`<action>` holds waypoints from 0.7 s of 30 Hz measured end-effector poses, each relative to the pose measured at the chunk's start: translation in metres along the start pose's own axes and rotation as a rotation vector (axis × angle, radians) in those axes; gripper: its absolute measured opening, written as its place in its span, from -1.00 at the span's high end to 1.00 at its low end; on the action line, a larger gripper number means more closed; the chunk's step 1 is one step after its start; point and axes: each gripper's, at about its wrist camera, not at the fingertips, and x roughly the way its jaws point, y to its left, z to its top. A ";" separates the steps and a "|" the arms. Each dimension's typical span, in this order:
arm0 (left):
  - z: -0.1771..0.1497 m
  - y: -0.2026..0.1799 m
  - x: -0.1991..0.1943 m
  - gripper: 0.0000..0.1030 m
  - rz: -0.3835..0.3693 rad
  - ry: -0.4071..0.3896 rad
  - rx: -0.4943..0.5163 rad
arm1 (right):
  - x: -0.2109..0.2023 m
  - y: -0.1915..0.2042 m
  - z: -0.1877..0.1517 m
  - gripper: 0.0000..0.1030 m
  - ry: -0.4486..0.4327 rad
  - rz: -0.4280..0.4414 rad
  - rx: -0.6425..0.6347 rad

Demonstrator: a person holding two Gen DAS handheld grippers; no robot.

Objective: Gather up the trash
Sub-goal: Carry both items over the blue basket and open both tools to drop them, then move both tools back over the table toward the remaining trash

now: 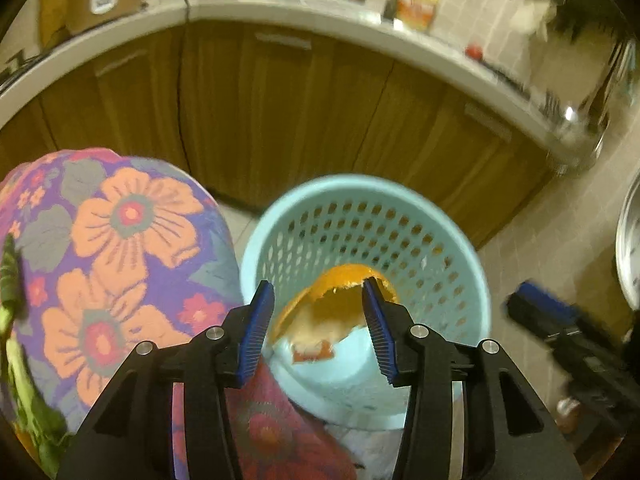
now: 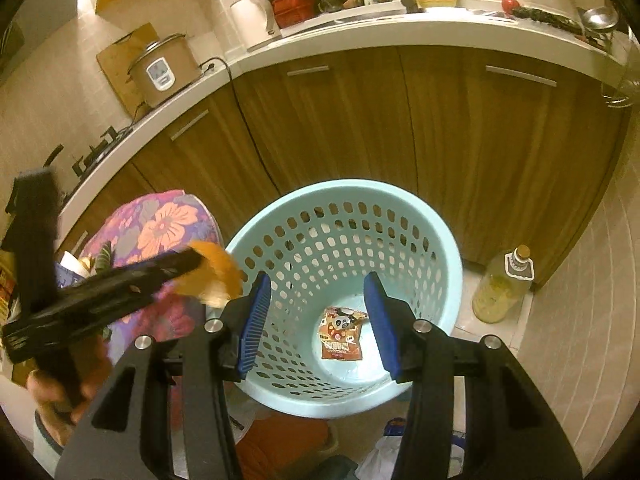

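Observation:
A light blue perforated basket [image 1: 360,184] [image 2: 340,188] stands on the floor in front of the wooden cabinets. At its bottom lies a red snack wrapper [image 2: 340,336] [image 1: 312,350]. My left gripper [image 1: 318,284] hangs open over the basket's near rim. A curved orange peel [image 1: 340,280] sits just past its fingertips, by the right pad, and the pads do not press on it. In the right wrist view the left gripper [image 2: 188,258] reaches in from the left with the blurred peel [image 2: 216,276] at its tip. My right gripper [image 2: 317,276] [image 1: 536,300] is open and empty above the basket.
A floral-covered round seat [image 1: 120,240] [image 2: 160,220] stands left of the basket. A bottle of yellowish liquid [image 2: 502,288] stands on the tile floor to the right. A hand [image 2: 52,396] holds the left tool. Orange cloth [image 2: 280,444] and white plastic lie on the floor nearby.

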 end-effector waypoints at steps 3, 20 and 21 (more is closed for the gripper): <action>0.000 -0.007 0.003 0.00 0.021 0.025 0.051 | -0.004 -0.004 0.001 0.13 -0.008 0.006 0.014; -0.078 0.042 -0.139 -0.21 0.092 -0.327 -0.042 | -0.026 0.088 -0.016 -0.02 -0.090 0.159 -0.200; -0.085 0.050 -0.150 -0.21 0.103 -0.343 -0.062 | -0.025 0.106 -0.020 -0.02 -0.086 0.179 -0.237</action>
